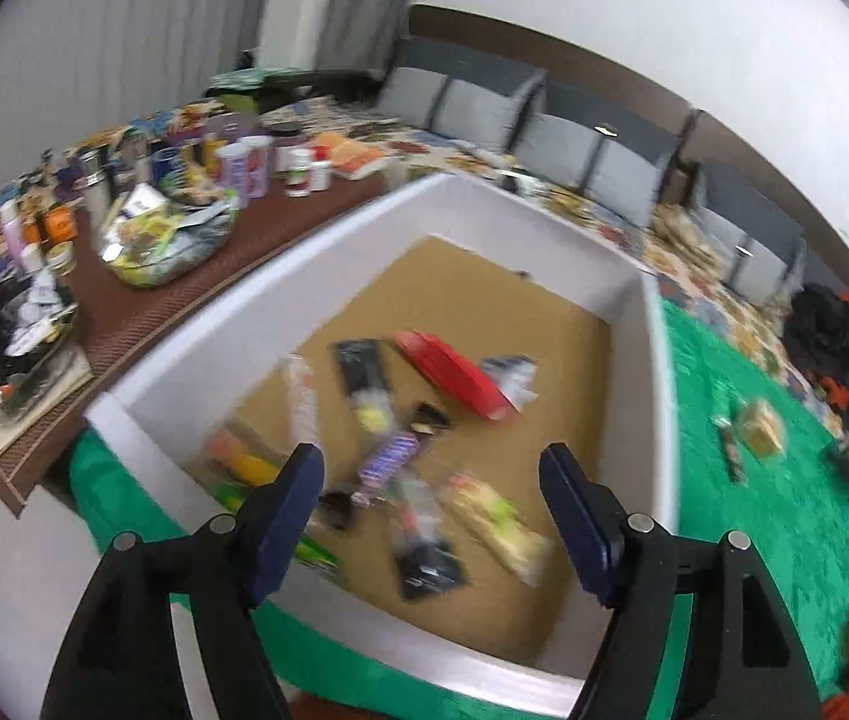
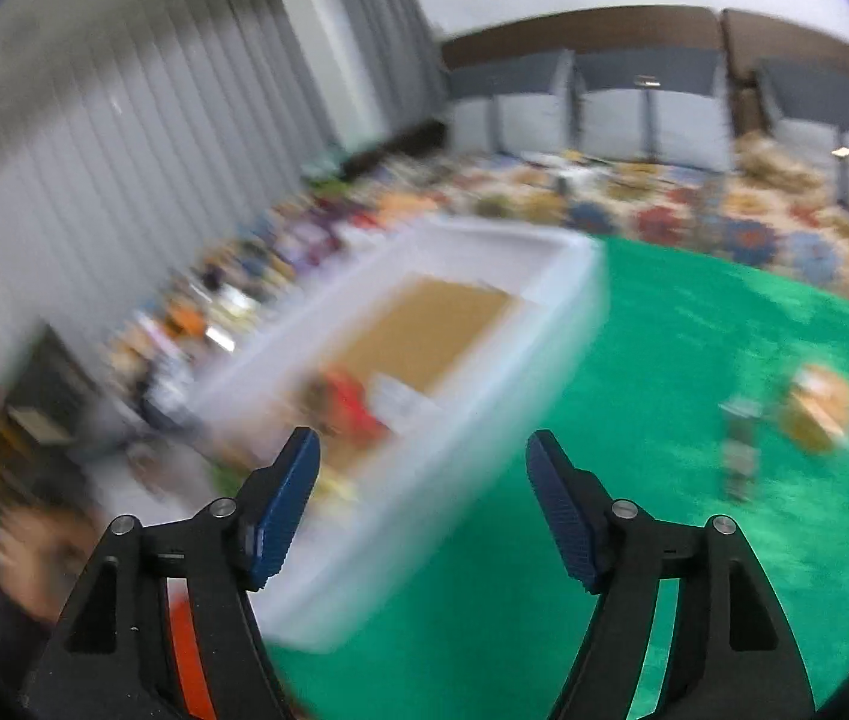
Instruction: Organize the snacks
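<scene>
Even, soft indoor light fills both views, with no hard shadows. Fisheye bending curves the edges into dark corners. The right wrist view is heavily motion-blurred; the left wrist view is milder, sharpest at upper left.

left gripper (image 1: 431, 468): jaws apart, nothing between them, above white box (image 1: 658, 360) | box on green cloth (image 1: 742, 480), holds scattered snacks incl. red packet (image 1: 454, 378), purple bar (image 1: 391, 459) | yellow packet (image 1: 761, 427) on cloth, right of box

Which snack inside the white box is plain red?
The long red packet lying flat near the middle of the white box; the other packets around it are black, purple, yellow or orange.
</scene>
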A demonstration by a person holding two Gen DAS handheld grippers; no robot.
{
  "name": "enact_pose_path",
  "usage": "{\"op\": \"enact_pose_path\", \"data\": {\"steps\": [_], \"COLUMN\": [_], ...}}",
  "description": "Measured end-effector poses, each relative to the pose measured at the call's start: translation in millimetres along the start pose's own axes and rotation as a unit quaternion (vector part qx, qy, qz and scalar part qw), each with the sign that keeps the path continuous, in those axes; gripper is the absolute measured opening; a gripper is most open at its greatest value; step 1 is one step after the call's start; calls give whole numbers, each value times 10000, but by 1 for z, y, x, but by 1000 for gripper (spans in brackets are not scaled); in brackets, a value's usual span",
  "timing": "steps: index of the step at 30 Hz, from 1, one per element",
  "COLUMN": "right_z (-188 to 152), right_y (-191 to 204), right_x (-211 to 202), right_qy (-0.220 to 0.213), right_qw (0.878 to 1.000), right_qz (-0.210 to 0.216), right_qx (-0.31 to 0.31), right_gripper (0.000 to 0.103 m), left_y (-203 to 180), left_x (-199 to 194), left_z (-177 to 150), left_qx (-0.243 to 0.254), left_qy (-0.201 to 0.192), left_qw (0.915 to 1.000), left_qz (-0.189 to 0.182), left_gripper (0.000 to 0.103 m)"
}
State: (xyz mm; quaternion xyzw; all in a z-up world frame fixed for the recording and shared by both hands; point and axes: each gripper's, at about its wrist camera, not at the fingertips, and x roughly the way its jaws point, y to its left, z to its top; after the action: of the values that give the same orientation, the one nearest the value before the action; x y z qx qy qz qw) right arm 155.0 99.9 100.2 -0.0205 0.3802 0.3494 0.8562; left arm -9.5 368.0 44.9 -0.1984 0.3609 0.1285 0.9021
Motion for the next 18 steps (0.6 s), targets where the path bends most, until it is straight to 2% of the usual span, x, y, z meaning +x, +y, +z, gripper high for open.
{"op": "enact_pose_path", "data": {"steps": [3, 4, 6, 9, 10, 12, 14, 16, 18], "right_z": [-73, -91, -125, -154, -158, -172, -178, -184, -191], "right_y": [-78, -102, -150, -203, -214, -241, -258, -269, -277], "right_x": [7, 3, -22, -66, -72, -85, -93, -97, -99], "right_qy": [651, 777, 803, 614, 582, 586, 626, 633, 630], "right_qw": [9904, 9862, 9775, 9618, 9573, 9449, 9372, 9334, 9312], "right_qz": [-1211, -1462, -1934, -2589, -2738, -3082, -3239, -3285, -3319], "right_qx": [-129, -39, 257, 641, 721, 938, 1134, 1295, 1369], "right_gripper": [74, 74, 74, 75, 75, 75, 75, 75, 75], "left_y": [-44, -61, -92, -156, -175, -206, -238, -257, -278], "left_x": [-11, -14, -17, -9, 0, 21, 55, 77, 102], "left_z": [-6, -8, -13, -30, -37, -53, -80, -98, -116], "left_qx": [315, 432, 638, 995, 1065, 1182, 1253, 1308, 1490], "left_qy": [-28, -31, -31, 108, 207, 504, 954, 1154, 1301], "left_qw": [9987, 9975, 9946, 9859, 9834, 9790, 9736, 9716, 9709], "left_qz": [-399, -554, -823, -1342, -1455, -1585, -1652, -1600, -1353], "left_gripper": [77, 81, 84, 99, 102, 102, 102, 102, 102]}}
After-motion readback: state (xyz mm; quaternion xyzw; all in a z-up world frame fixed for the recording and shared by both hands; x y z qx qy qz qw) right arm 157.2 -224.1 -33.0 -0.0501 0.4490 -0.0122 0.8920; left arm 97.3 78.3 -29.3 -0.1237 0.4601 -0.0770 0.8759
